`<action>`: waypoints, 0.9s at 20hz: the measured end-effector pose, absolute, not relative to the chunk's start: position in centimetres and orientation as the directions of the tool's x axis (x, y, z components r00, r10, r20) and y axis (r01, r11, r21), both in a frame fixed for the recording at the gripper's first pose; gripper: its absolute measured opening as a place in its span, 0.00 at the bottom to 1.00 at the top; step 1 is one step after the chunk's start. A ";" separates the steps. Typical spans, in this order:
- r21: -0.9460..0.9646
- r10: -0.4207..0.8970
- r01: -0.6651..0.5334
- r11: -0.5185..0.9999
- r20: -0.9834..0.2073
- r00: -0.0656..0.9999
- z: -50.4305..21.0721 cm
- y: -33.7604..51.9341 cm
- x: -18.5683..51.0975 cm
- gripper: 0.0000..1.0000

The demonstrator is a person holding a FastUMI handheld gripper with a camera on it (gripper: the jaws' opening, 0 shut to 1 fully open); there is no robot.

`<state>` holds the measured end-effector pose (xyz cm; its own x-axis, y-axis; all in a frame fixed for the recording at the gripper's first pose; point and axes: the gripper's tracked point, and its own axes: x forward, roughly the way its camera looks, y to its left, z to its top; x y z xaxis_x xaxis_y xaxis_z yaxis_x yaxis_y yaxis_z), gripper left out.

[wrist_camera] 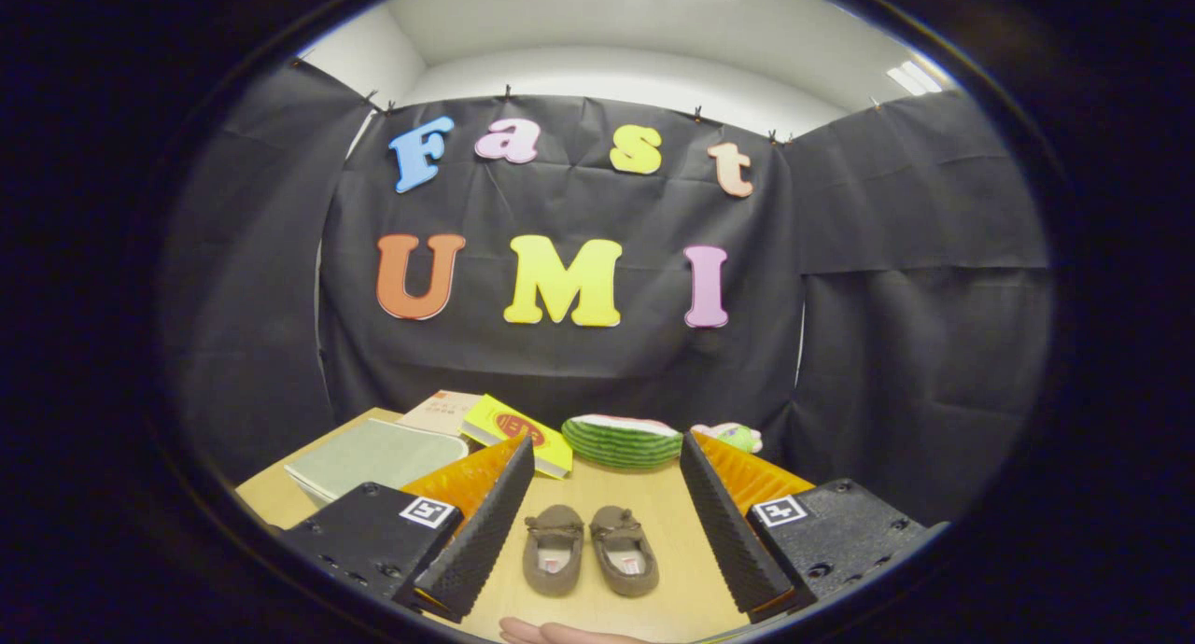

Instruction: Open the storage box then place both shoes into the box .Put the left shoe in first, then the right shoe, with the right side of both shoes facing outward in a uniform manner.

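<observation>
Two shoes on the tabletop, seen between the spread fingers of the tool.

The tool stands wide and holds nothing. The left shoe and right shoe are small brown moccasins with bows, lying side by side on the wooden tabletop, toes pointing away. A grey box lies flat beyond the left finger.

Ridged fingers; square-marker black mounts

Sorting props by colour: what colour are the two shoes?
Brownish grey, both shoes, seen in the gripper view between the open tool fingers.
</observation>
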<state>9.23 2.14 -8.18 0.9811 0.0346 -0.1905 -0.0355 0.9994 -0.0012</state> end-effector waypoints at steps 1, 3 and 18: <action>0.023 0.044 -0.040 0.999 -0.234 0.971 -9.5 2.4 10.1 1.00; 0.067 0.075 -0.058 0.996 -0.301 0.950 -11.2 3.4 12.2 1.00; 0.591 0.617 -0.264 0.762 -0.540 0.572 -23.8 17.2 20.8 0.98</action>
<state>20.75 17.18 -23.78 0.5724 0.6173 -0.5397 -0.2642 0.7619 0.5913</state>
